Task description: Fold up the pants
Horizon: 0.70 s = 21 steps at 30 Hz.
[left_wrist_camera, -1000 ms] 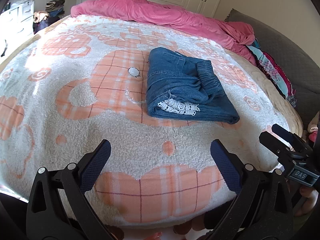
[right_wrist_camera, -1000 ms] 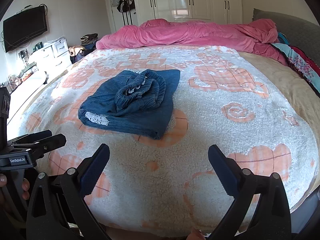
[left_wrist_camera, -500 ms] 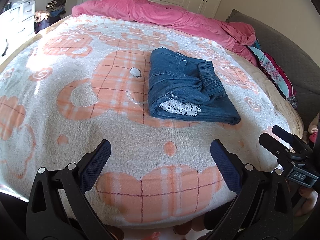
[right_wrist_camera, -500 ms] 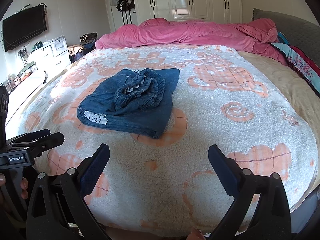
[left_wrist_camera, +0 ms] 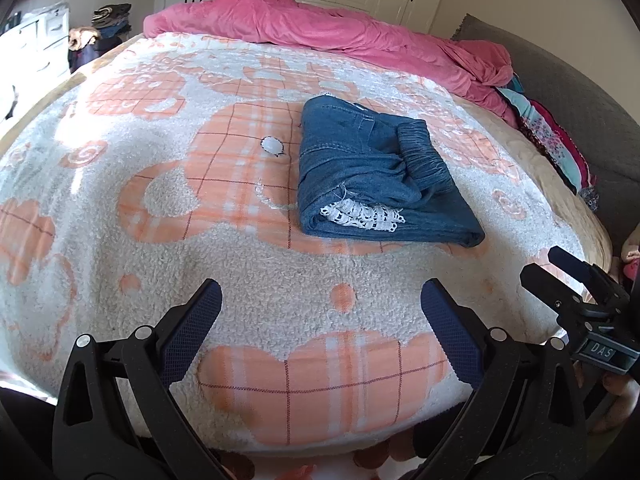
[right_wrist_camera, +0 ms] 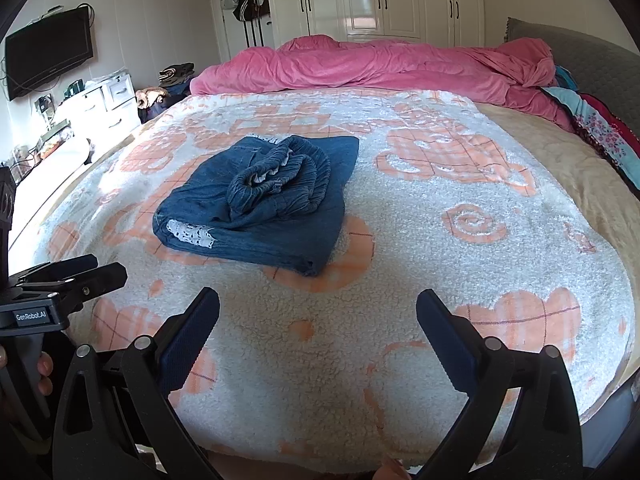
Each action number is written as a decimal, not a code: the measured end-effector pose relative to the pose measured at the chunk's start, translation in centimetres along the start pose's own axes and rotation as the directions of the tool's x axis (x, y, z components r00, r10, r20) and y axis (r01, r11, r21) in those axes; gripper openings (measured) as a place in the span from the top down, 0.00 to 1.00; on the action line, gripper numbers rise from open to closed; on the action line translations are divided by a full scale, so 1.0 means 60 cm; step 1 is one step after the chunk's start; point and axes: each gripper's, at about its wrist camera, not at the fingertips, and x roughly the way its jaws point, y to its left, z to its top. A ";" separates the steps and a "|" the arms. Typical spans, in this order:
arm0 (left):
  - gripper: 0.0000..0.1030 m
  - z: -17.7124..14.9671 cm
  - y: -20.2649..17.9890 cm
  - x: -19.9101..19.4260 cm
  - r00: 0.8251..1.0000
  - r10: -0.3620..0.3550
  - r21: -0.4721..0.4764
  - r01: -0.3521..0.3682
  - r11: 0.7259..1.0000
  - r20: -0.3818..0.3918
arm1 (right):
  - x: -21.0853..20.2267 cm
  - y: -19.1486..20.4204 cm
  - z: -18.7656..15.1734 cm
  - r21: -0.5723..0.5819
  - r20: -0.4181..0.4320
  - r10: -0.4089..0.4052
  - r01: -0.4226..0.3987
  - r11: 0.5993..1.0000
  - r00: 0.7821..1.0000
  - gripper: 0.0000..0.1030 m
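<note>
Blue denim pants (left_wrist_camera: 372, 178) lie folded in a compact bundle on the fleece blanket (left_wrist_camera: 160, 264), with the elastic waistband on top and a white lace hem showing at the near edge. They also show in the right wrist view (right_wrist_camera: 264, 200). My left gripper (left_wrist_camera: 320, 308) is open and empty, held back near the bed's front edge, well short of the pants. My right gripper (right_wrist_camera: 318, 312) is open and empty too, at the bed's front edge. Each gripper shows at the side of the other's view.
A pink duvet (right_wrist_camera: 380, 68) lies bunched along the far side of the bed. Colourful clothes (right_wrist_camera: 600, 136) pile up at the right by a grey headboard (left_wrist_camera: 560, 76). White drawers (right_wrist_camera: 108, 100), a wall TV (right_wrist_camera: 48, 60) and wardrobes (right_wrist_camera: 380, 0) stand beyond.
Both grippers have shifted only slightly; the pants sit a touch nearer in view. Nothing was grasped or released.
</note>
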 end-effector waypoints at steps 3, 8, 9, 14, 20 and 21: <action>0.09 0.000 -0.004 0.000 1.000 0.009 0.013 -0.009 1.000 0.002 | 0.001 0.002 0.000 -0.003 -0.002 0.002 -0.002 1.000 1.000 0.04; 0.09 0.001 -0.006 0.000 1.000 -0.010 0.013 0.011 1.000 -0.002 | 0.002 0.002 0.001 -0.001 -0.004 -0.002 0.002 1.000 1.000 0.04; 0.09 0.002 -0.006 0.000 1.000 -0.010 0.014 0.010 1.000 0.000 | 0.003 0.002 0.001 0.001 -0.005 0.000 0.000 1.000 1.000 0.04; 0.09 0.006 -0.002 0.002 1.000 0.023 0.005 -0.023 1.000 -0.007 | 0.005 -0.002 0.002 0.004 -0.005 -0.001 0.001 1.000 1.000 0.04; 0.09 0.034 0.051 -0.009 1.000 0.027 -0.133 -0.026 0.991 0.006 | 0.012 -0.033 0.020 0.044 -0.024 -0.032 0.033 0.998 0.999 0.04; 0.09 0.046 0.067 -0.015 0.999 0.034 -0.153 -0.031 0.988 0.022 | 0.014 -0.047 0.031 0.053 -0.032 -0.055 0.057 0.997 0.998 0.04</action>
